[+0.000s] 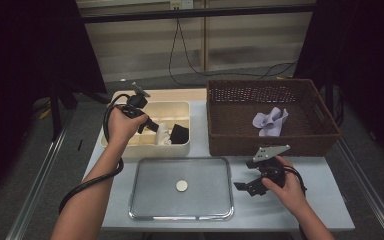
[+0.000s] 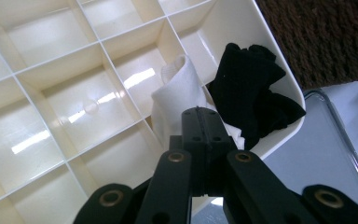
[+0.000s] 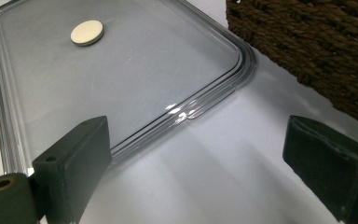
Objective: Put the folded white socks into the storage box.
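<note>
My left gripper [image 1: 151, 125] reaches into a cream divided box [image 1: 130, 106] at the table's back left. In the left gripper view its jaws [image 2: 200, 113] stand pressed together, and I see no cloth between them. Its tips sit just in front of a folded white sock [image 2: 175, 88] that stands in one compartment. A bundled black sock [image 2: 249, 93] fills the corner compartment beside it. My right gripper [image 1: 243, 187] rests open near the table's front right, beside a metal tray [image 1: 180, 160]; its jaws [image 3: 196, 158] are wide apart over the bare tabletop.
A small cream disc [image 1: 181, 186] lies mid-tray, also seen in the right gripper view as the disc [image 3: 87, 32] on the tray [image 3: 205, 105]. A brown wicker basket [image 1: 272, 86] at the back right holds a lilac cloth [image 1: 270, 121]. Most box compartments [image 2: 88, 100] hold nothing.
</note>
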### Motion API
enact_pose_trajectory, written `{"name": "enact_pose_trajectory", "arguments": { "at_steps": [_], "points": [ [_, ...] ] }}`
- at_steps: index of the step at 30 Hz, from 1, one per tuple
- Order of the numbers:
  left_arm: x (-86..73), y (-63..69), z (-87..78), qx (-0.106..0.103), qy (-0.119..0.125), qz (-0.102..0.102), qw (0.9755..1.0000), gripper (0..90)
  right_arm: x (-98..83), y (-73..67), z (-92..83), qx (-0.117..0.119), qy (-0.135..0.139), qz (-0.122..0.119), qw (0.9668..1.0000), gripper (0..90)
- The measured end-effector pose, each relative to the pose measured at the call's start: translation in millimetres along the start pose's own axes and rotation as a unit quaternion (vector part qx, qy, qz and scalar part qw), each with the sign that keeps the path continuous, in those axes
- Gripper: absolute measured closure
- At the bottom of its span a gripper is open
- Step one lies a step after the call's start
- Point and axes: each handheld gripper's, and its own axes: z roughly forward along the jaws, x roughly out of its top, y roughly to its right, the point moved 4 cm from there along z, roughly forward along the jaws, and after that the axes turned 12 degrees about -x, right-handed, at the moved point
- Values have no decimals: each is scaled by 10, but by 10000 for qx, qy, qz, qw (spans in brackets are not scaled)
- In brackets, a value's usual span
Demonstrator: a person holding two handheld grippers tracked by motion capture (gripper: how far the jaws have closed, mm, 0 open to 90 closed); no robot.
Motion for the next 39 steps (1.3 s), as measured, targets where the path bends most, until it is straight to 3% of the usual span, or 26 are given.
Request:
{"name": "enact_pose_trajectory", "arguments": {
  "at_steps": [11, 19, 27, 32, 39],
  "points": [
    [-69, -87, 169, -51, -28, -76, 10000, 898, 4, -1, -8, 21, 26, 10, 10000, 76],
    [-134, -115, 356, 70, -309, -3, 9995, 900, 10, -23, 2, 59, 34, -51, 10000, 76],
    [-200, -130, 541, -71, -416, -16, 9991, 900, 10, -31, 4, 72, 15, -41, 10000, 76],
    [-196, -112, 564, -21, -476, 9, 9989, 900, 8, -31, 8, 70, 5, -35, 10000, 76],
    [-239, -106, 484, -267, -255, 0, 9993, 824, 11, -30, 3, 48, 19, -54, 10000, 76]
  ]
}}
